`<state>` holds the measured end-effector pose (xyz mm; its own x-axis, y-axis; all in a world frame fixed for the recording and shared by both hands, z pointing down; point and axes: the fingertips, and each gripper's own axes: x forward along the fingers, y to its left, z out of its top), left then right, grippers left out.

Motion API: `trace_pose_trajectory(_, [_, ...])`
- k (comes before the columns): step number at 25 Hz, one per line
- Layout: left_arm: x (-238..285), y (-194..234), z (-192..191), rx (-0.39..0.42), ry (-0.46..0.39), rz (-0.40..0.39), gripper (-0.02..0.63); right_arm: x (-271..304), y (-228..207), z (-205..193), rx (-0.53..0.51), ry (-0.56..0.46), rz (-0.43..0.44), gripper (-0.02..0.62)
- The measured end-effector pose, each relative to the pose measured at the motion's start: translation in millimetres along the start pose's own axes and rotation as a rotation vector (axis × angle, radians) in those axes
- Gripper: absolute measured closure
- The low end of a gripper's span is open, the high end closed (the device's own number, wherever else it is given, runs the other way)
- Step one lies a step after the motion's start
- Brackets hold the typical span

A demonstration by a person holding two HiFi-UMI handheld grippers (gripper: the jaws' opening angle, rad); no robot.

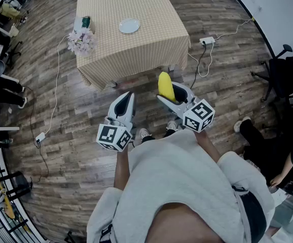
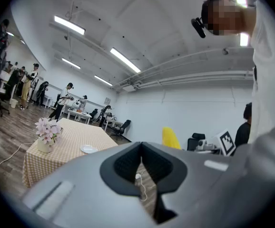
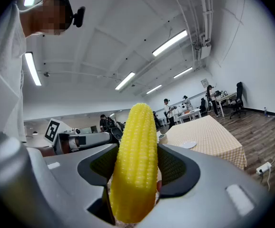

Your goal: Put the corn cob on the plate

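A yellow corn cob (image 1: 165,86) stands upright between the jaws of my right gripper (image 1: 175,96), which is shut on it; the right gripper view shows the corn cob (image 3: 135,161) pressed by both pads. My left gripper (image 1: 126,101) is beside it, shut with nothing between its jaws (image 2: 141,167). A small white plate (image 1: 129,26) lies on the checkered tablecloth of a table (image 1: 131,49) some way ahead, also seen as the plate (image 2: 88,149) in the left gripper view and the plate (image 3: 189,145) in the right one. Both grippers are held over the wooden floor, short of the table.
A vase of pink flowers (image 1: 81,40) stands at the table's near left corner. Cables and a power strip (image 1: 206,40) lie on the floor to the right of the table. An office chair (image 1: 282,72) and a seated person (image 1: 268,151) are at right.
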<state>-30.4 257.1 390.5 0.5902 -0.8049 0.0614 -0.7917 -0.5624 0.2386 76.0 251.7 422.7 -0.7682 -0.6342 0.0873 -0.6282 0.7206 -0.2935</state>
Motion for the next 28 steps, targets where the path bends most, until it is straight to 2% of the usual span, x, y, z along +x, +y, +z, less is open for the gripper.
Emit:
trace_pose_trajectory(12, [10.1,-2.7,1.9,0.007,0.003,0.014,0.598,-4.8,-7.7,5.5,0.044,-0.03,0.034,0.333])
trace_pose_trajectory(28, [49.6,-43.3,-14.6,0.026,0.003,0.113,0.598,-50.1,-65.8,12.4,0.019,-0.016,0.105,0.333])
